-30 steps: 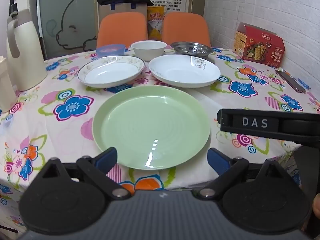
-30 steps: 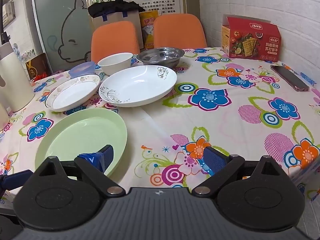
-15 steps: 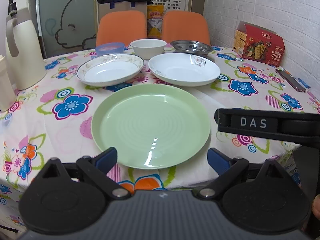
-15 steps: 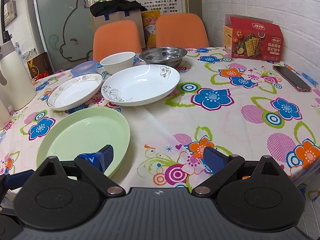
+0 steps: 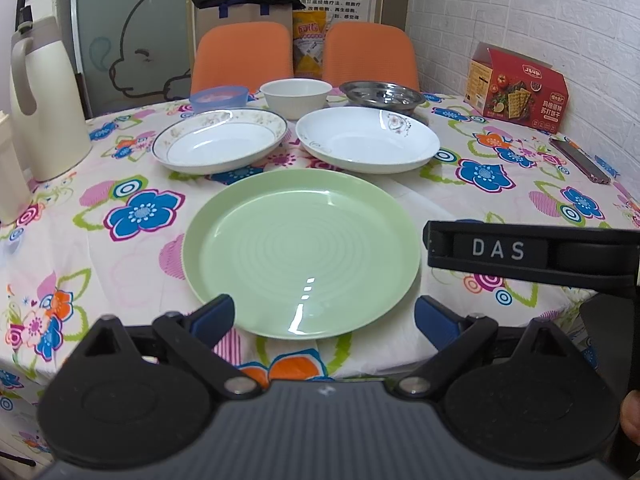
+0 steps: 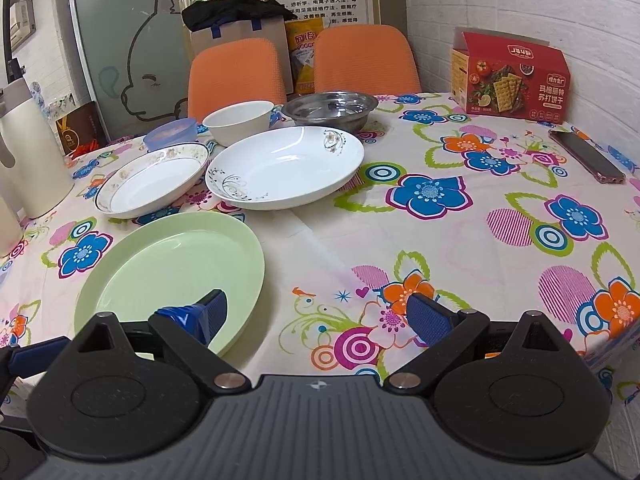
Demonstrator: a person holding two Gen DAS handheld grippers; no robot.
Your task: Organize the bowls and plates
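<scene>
Green plate (image 5: 302, 252) lies flat on the desk (image 5: 500, 196) at the near edge, directly ahead of the left gripper (image 5: 324, 316) and centred between its jaws. It is round, so no long axis governs the approach; its near rim is the closest graspable part. The right gripper (image 6: 316, 314) stands off to the plate's right, with only its left finger (image 6: 210, 312) overlapping the plate's near right rim in its own view; contact cannot be confirmed. Judged nearer and better aligned: left.

Beyond the green plate sit a patterned plate (image 5: 220, 140) on the left and a white plate (image 5: 368, 138) on the right, then a blue bowl (image 5: 219, 98), white bowl (image 5: 296, 96) and steel bowl (image 5: 382, 94) in a row. Nothing is stacked yet.

Jaws: both pairs stand wide apart and hold nothing.
</scene>
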